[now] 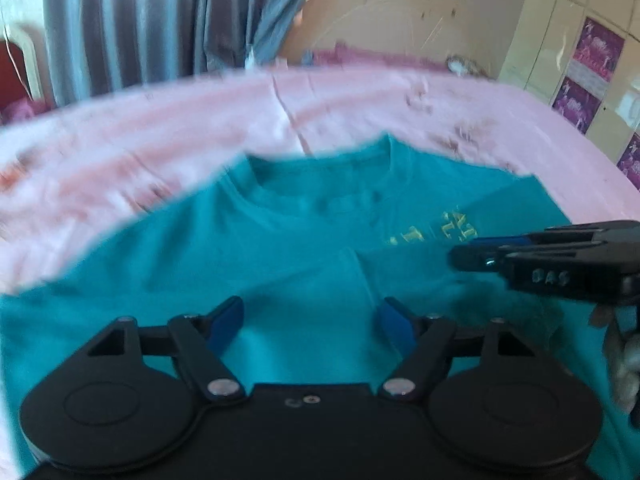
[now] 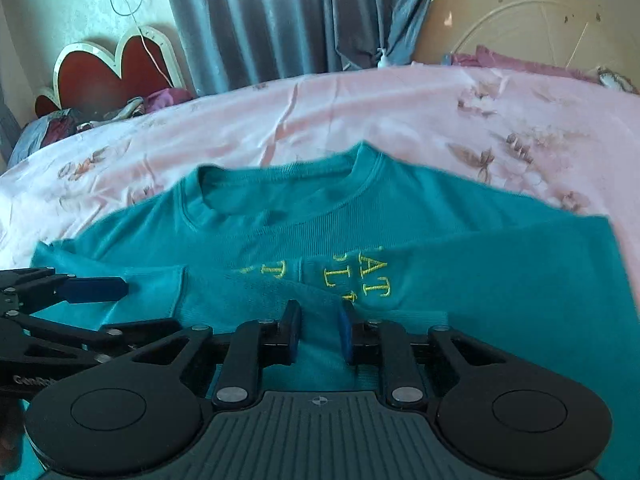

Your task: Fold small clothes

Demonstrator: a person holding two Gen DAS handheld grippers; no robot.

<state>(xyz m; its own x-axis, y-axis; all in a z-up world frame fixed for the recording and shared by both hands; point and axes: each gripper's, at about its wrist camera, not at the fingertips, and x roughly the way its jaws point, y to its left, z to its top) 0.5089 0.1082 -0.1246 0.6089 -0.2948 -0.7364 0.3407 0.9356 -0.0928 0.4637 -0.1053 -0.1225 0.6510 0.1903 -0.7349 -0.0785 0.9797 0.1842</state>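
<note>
A: Left wrist view: the left tongs (image 1: 310, 326) are seen spread wide, nothing held, poised over the teal sweatshirt (image 1: 240, 248). What is noted for the other side?

B: The right tongs (image 2: 318, 332) are drawn to a narrow gap. Teal fabric lies between the blue pads (image 2: 345, 334), but whether it is pinched cannot be told.

A: Progress?

B: The sweatshirt is laid flat on the bed (image 2: 320, 116), collar (image 2: 276, 196) away from the tongs. Both sleeves appear to have been folded inward across the chest, partly covering the yellow lettering (image 2: 372, 276). The lengthwise fold of the body is judged outstanding.

A: Materials?

B: A soft, thick knit is recorded, with a ribbed round collar and a ribbed cuff (image 2: 178, 292); the lettering looks embroidered. The bedsheet is thin, pink, floral-printed and lightly creased.
</note>
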